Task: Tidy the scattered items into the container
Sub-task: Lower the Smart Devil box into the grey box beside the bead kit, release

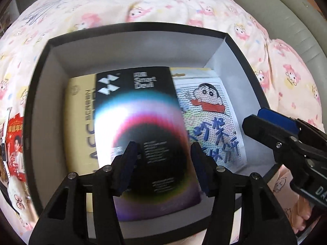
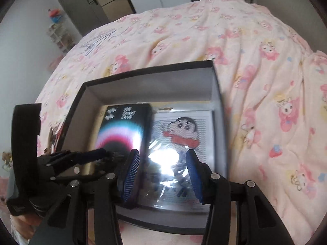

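Note:
A black box container [image 1: 143, 25] with grey walls lies open on the bed. Inside it are a yellow box [image 1: 79, 122], a black "Smart Deal" box [image 1: 141, 122] lying blurred on top of it, and a cartoon-print packet [image 1: 212, 122]. My left gripper [image 1: 163, 163] hangs open over the black box, its pads apart from it. In the right wrist view my right gripper [image 2: 162, 175] is open and empty above the glossy cartoon packet [image 2: 184, 134], beside the black box [image 2: 124, 128]. The left gripper [image 2: 87, 157] reaches in from the left there.
A red printed card [image 1: 15, 143] and a white watch strap [image 1: 5, 143] lie outside the container's left wall. The pink cartoon bedspread [image 2: 265, 81] surrounds the container [image 2: 147, 71]. A grey padded headboard [image 1: 286, 20] is at the upper right; cabinets [image 2: 85, 6] stand beyond the bed.

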`<state>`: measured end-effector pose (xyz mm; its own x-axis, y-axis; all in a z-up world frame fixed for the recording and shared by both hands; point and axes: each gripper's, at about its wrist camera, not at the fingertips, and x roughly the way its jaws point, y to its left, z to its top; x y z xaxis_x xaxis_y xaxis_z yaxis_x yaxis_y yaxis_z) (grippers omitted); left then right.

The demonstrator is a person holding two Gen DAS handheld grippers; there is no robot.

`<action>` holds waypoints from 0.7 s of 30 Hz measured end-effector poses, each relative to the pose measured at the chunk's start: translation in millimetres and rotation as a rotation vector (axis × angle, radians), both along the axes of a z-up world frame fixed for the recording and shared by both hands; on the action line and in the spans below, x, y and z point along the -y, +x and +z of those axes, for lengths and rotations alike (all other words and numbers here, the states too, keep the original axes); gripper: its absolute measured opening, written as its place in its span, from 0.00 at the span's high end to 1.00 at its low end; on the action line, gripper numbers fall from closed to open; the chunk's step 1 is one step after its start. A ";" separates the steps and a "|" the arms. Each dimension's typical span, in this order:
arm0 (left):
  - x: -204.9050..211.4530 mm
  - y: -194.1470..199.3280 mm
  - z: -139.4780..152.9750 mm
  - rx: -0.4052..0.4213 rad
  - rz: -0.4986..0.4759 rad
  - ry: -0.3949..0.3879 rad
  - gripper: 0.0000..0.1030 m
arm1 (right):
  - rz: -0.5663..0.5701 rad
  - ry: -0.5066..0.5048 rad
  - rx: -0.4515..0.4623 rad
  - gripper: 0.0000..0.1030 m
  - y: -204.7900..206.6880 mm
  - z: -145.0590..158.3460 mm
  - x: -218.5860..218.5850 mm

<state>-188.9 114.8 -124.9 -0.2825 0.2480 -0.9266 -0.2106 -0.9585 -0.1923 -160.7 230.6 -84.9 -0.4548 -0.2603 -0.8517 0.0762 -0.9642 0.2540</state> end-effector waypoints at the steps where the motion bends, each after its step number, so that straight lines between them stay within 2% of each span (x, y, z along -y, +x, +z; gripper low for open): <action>1: -4.6 0.6 -0.5 -0.009 -0.008 -0.013 0.41 | -0.004 0.000 0.005 0.57 -1.2 -1.3 -1.2; 3: -12.7 2.4 -2.9 -0.024 -0.023 -0.050 0.36 | -0.005 -0.015 0.022 0.57 -1.2 -2.8 -1.9; 6: -20.6 4.8 -9.5 -0.046 -0.022 -0.184 0.35 | 0.011 -0.048 0.033 0.57 -1.6 -3.6 -2.0; 7: -18.3 5.0 -11.1 -0.049 -0.008 -0.206 0.35 | 0.011 -0.049 0.027 0.57 -1.1 -2.3 -2.2; 12: 14.7 9.8 -17.1 -0.017 0.080 -0.254 0.38 | -0.007 -0.019 0.008 0.57 -3.1 1.1 -3.7; 14: 27.8 13.1 -18.1 0.004 0.090 -0.277 0.45 | -0.006 0.040 -0.006 0.57 -10.6 5.8 2.1; 16: 43.4 13.5 -15.4 0.048 0.089 -0.168 0.51 | 0.003 0.081 -0.040 0.57 -22.4 16.4 8.7; 17: 50.2 12.5 -12.2 0.057 0.095 -0.117 0.51 | 0.014 0.071 -0.046 0.57 -30.3 21.4 12.1; 21: 68.8 -3.9 5.9 -0.008 0.134 -0.053 0.52 | 0.077 0.018 0.021 0.57 -69.0 16.4 34.5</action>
